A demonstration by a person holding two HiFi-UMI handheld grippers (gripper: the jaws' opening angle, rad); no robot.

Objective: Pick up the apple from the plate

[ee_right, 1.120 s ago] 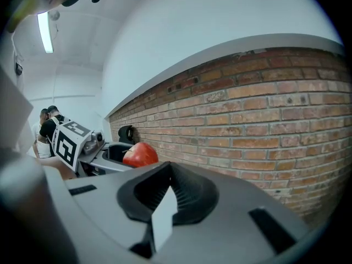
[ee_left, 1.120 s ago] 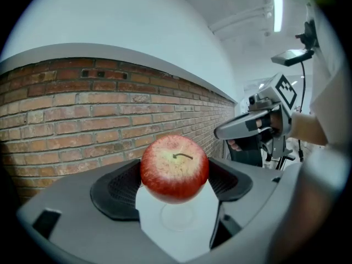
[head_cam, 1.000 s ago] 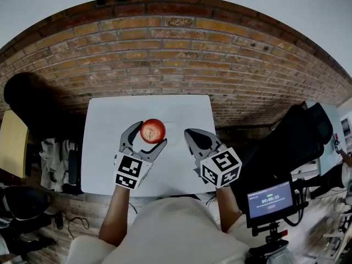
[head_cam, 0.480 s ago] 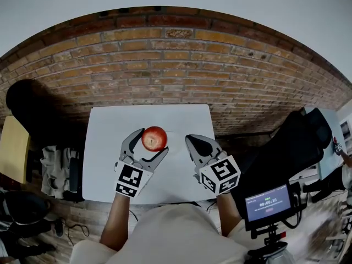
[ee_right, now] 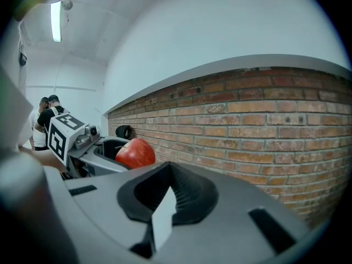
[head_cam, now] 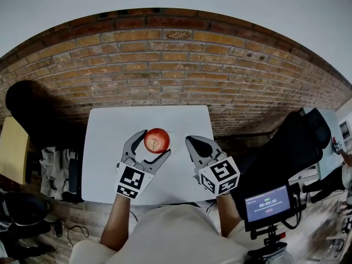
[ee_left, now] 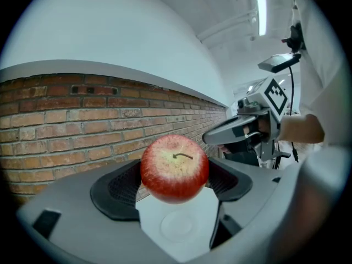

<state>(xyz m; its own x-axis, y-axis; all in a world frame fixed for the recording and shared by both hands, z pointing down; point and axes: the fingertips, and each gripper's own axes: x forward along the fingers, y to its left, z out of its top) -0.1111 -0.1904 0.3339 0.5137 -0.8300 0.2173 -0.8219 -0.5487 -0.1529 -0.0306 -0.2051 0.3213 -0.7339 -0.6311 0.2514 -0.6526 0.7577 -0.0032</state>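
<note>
I see the brick wall (head_cam: 176, 59) on the far side and the white worktop (head_cam: 107, 147) nearer. My left tongs (head_cam: 151, 146) are clamped on the apple (head_cam: 157, 140), above the pale plate (ee_left: 177, 225). Just right, my right tongs (head_cam: 193, 143) are closed on nothing.

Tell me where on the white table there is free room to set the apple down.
The far strip of the table toward the brick wall is bare, and so is its left part, between the left gripper and the table's left edge. The near middle is crowded: the right gripper hangs there, and the left holds the apple above the plate.
</note>
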